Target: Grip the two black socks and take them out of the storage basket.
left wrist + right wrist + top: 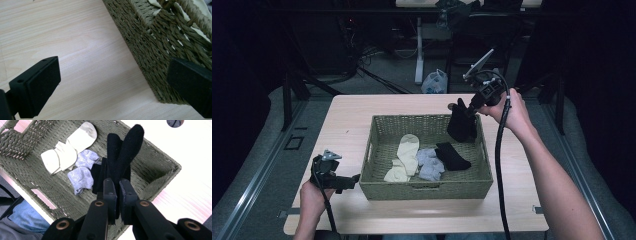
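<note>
**Right gripper view: black sock pinched above the basket's far right corner**

We hold the left gripper (354,179) spread and empty just outside the basket (427,190), at its near left corner. Inside lie cream socks (406,156), grey socks (430,163) and another black sock (453,156). Farther off, our right gripper (117,192) pinches the black sock (126,155), hanging lengthwise over the far right corner.

A pale wood-grain tabletop (347,125) carries the scene; a woven olive-green basket (427,187) sits directly on it, near the middle; bare wood shows on every side of the basket; in the left gripper view the basket's woven wall meets the tabletop along its base.
</note>
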Tool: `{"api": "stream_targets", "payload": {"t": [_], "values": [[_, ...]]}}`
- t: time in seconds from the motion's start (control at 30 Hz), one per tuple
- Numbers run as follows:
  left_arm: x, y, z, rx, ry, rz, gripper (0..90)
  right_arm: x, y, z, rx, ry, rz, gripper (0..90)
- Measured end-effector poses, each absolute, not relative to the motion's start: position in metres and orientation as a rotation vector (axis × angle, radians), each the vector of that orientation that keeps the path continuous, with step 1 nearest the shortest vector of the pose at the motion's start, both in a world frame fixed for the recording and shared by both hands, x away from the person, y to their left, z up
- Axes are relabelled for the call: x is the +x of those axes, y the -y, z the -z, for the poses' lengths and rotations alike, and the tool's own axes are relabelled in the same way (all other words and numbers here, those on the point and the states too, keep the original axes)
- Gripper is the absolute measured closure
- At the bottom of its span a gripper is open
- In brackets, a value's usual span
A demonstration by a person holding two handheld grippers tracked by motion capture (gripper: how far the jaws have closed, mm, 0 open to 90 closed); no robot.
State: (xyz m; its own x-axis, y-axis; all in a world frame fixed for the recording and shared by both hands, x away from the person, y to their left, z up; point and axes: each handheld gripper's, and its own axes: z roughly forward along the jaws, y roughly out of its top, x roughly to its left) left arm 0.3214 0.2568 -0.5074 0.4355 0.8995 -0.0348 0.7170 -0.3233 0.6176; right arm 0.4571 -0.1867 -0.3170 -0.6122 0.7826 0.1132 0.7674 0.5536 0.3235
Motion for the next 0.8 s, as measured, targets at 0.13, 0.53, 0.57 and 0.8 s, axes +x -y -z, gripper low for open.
{"api": "stream_targets", "payload": {"t": [0.13, 0.53, 0.57, 0.8], "values": [[0.321, -0.257, 0.507, 2.134, -1.354, -0.426, 0.0, 0.456, 0.192, 0.315, 1.373, -2.718, -0.545, 85.7], [0.322, -0.256, 0.508, 2.136, -1.354, -0.432, 0.0, 0.452, 0.211, 0.305, 1.39, -2.679, -0.564, 85.7], [0.322, -0.256, 0.508, 2.134, -1.356, -0.432, 0.0, 0.452, 0.212, 0.304, 1.398, -2.675, -0.562, 85.7], [0.321, -0.256, 0.508, 2.134, -1.356, -0.432, 0.0, 0.449, 0.227, 0.297, 1.41, -2.653, -0.564, 85.6]]}}
